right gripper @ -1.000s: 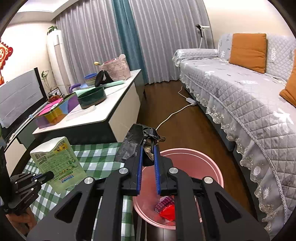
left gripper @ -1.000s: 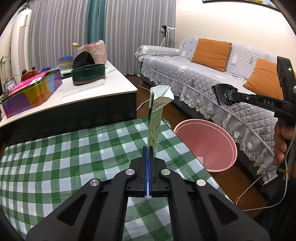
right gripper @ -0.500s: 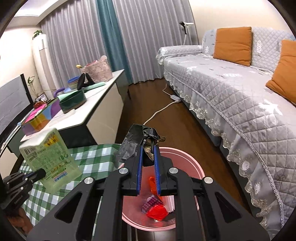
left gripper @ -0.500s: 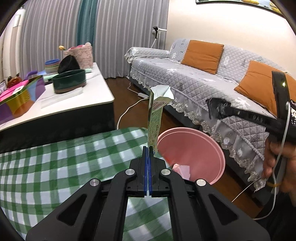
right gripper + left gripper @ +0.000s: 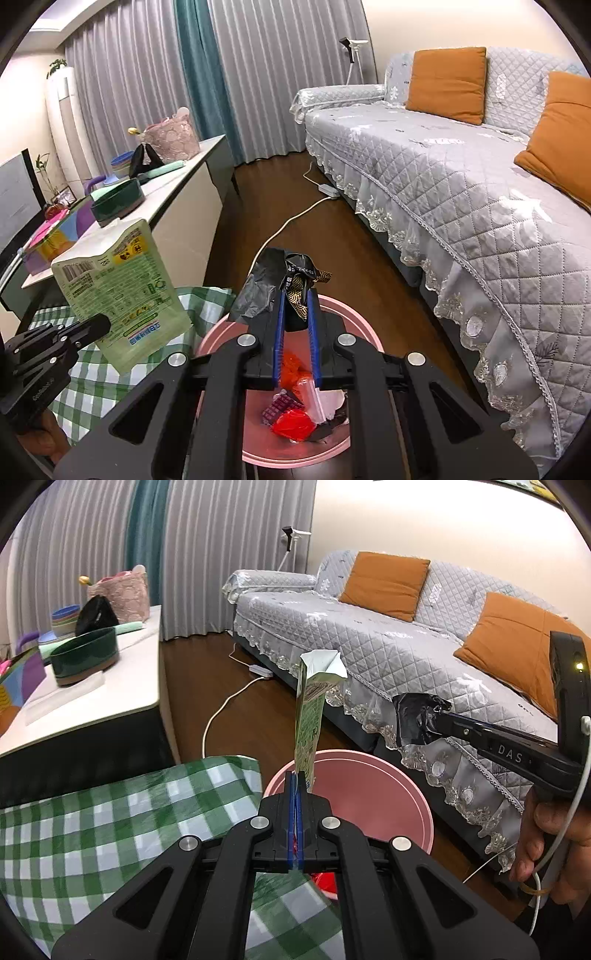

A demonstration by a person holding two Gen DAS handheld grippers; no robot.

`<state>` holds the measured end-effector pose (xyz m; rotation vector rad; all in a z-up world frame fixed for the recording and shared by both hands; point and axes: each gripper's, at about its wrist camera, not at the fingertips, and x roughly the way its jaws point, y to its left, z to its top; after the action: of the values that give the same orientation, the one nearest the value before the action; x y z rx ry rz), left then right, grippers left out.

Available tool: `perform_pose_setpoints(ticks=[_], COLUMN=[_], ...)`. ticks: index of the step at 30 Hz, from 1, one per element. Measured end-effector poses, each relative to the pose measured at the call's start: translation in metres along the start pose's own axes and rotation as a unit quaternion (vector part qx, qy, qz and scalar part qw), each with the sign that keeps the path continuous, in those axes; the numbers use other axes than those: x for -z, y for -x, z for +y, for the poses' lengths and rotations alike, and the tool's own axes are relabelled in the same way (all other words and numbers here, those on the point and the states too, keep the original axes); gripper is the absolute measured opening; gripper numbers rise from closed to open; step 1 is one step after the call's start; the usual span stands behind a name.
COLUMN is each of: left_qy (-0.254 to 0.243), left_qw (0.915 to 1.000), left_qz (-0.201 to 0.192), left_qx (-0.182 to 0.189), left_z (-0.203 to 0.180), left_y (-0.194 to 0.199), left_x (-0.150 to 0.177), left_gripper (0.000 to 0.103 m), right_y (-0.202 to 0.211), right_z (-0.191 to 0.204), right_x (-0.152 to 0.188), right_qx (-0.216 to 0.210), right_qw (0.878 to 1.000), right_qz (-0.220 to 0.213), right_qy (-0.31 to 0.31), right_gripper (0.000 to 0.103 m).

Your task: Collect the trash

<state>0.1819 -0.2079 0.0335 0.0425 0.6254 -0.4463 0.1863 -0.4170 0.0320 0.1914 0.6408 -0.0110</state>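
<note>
A grey quilted sofa (image 5: 461,177) (two orange cushions (image 5: 447,83)) faces a white sideboard (image 5: 92,698) bearing a dark green bowl (image 5: 85,659).

Green pouch (image 5: 122,291): thin shiny plastic, soft & see-thru. Black wrapper (image 5: 266,284): crinkly shiny foil. Under them, pink bin (image 5: 388,775): smooth plastic, matt. Beside bin: checked cloth (image 5: 110,819) w/ glossy coat, dark wood floor (image 5: 332,251) shiny, sofa cover (image 5: 461,192) quilted cloth, lace edge.

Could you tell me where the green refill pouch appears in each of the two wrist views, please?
Left wrist view: green refill pouch stands edge-on at centre, clamped in the left hand-held gripper.
Right wrist view: it shows face-on at left.
Shared landmark: the pink bin just beyond the pouch.
</note>
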Motion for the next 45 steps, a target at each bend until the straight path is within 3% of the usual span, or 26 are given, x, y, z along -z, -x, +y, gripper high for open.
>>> perform_pose_setpoints(ticks=[12,16,18,19,21,28,31,35,39,45], left_qy=[-0.008,-0.014,-0.019,-0.019,-0.014,-0.020,-0.017,-0.015,-0.002,0.022], left_qw=[0.9998,0.9997,0.9995,0.9995,0.9997,0.9997,0.9997,0.9996,0.9989,0.9964], left_qz=[0.018,0.015,0.018,0.019,0.014,-0.005,-0.015,-0.024,-0.040,-0.051], left_qx=[0.003,0.014,0.019,0.018,0.015,0.010,0.002,-0.006,-0.024,-0.064], left_z=[-0.007,-0.010,-0.011,-0.010,-0.007,-0.004,0.001,0.008,0.021,0.041], left_y=[-0.026,-0.027,-0.028,-0.027,-0.022,0.008,0.027,0.056,0.093,0.147], left_x=[-0.002,-0.005,-0.006,-0.006,-0.007,-0.010,-0.010,-0.001,0.015,0.053], left_gripper=[0.000,0.000,0.003,0.005,0.021,0.041,0.059,0.074,0.089,0.095], right_y=[-0.012,-0.011,-0.012,-0.011,-0.009,-0.002,0.003,0.016,0.038,0.076], right_z=[-0.009,-0.010,-0.011,-0.012,-0.013,-0.011,-0.005,0.009,0.027,0.061], right_x=[0.001,0.001,0.001,0.002,0.002,0.000,0.000,0.003,0.007,0.026], right_qx=[0.017,0.030,0.031,0.035,0.044,0.041,0.031,0.013,0.003,-0.003], right_qw=[1.000,1.000,0.999,0.999,0.999,0.999,0.999,1.000,1.000,1.000], right_qz=[0.010,0.005,0.007,0.007,0.002,-0.004,-0.006,-0.002,-0.006,-0.016], right_qy=[-0.003,-0.003,-0.005,-0.006,-0.010,-0.018,-0.016,-0.010,0.001,0.027], right_gripper=[0.013,0.017,0.034,0.053,0.059,0.081,0.091,0.098,0.098,0.098])
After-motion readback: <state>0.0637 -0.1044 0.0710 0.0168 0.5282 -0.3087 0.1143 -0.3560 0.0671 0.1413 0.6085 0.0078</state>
